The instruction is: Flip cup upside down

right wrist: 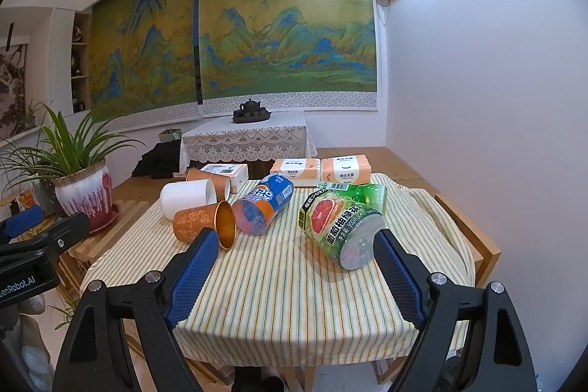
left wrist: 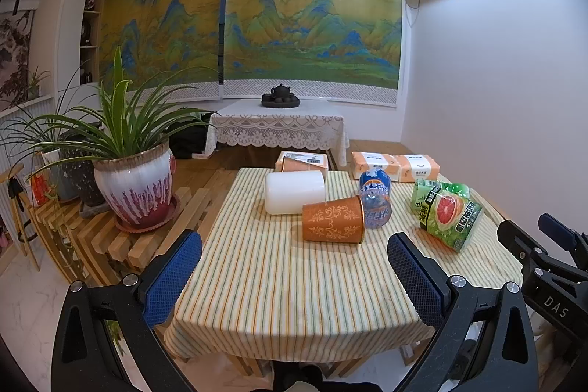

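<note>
Both wrist views face the striped table [left wrist: 279, 281] from its near edge (side by side).

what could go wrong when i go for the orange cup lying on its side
1. The orange cup lies against the blue soda bottle; closing on it may set the bottle rolling.
2. The white cup lies just behind, so an overshoot could knock it.
3. Both the left gripper and the right gripper are open and still apart from it.

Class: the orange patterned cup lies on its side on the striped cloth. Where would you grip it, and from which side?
Grip the orange cup across its mid-wall from above, jaws spanning front and back. Its open mouth faces the blue bottle crowding that end, so the side wall is likely freest.
</note>
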